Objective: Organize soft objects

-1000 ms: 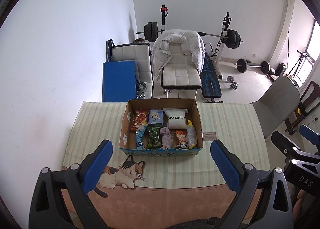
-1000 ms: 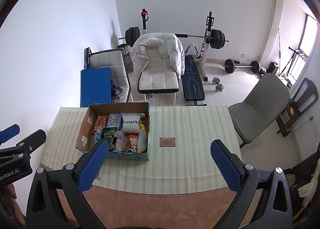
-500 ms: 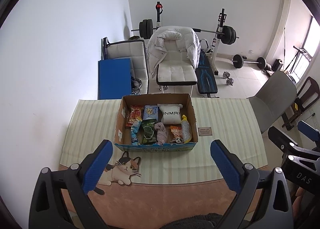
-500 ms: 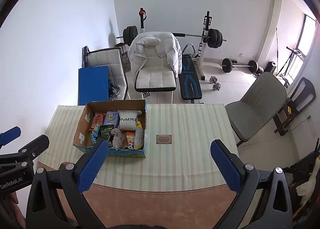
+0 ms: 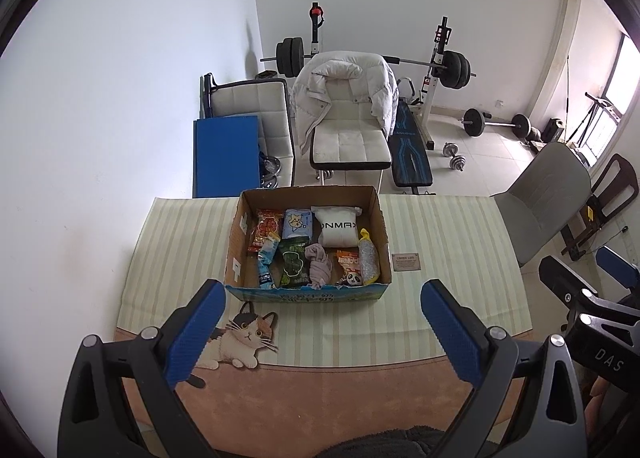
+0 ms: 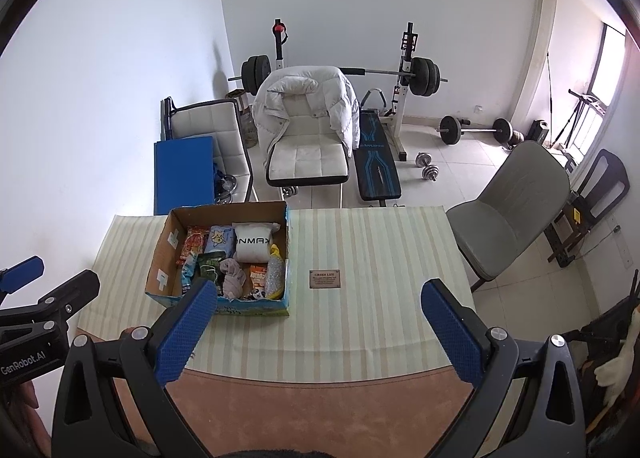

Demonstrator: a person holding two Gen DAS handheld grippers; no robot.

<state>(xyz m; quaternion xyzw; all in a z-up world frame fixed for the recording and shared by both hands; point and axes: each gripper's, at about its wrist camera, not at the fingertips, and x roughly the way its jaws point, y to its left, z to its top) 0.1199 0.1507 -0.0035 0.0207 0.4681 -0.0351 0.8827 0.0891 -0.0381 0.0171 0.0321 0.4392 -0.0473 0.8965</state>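
Observation:
A cardboard box [image 5: 236, 242] [image 6: 162, 258] stands on the striped table cloth. It holds a white pouch [image 5: 339, 226], a pink-grey cloth bundle [image 5: 318, 268] [image 6: 232, 278], several snack packets [image 5: 266, 232] and a silver scrubber [image 5: 369, 260]. My left gripper [image 5: 320, 328] is open and empty, high above the near table edge in front of the box. My right gripper [image 6: 320, 328] is open and empty, to the right of the box.
A cat-shaped mat [image 5: 240, 338] lies at the near left. A small plaque [image 5: 406, 262] [image 6: 325, 278] lies right of the box. Beyond the table are a white chair with a jacket [image 5: 348, 113], a weight bench [image 5: 410, 153], and a grey chair [image 6: 508, 209].
Both grippers have pulled back and up, so the table and box look smaller and farther away. Both stay open and empty.

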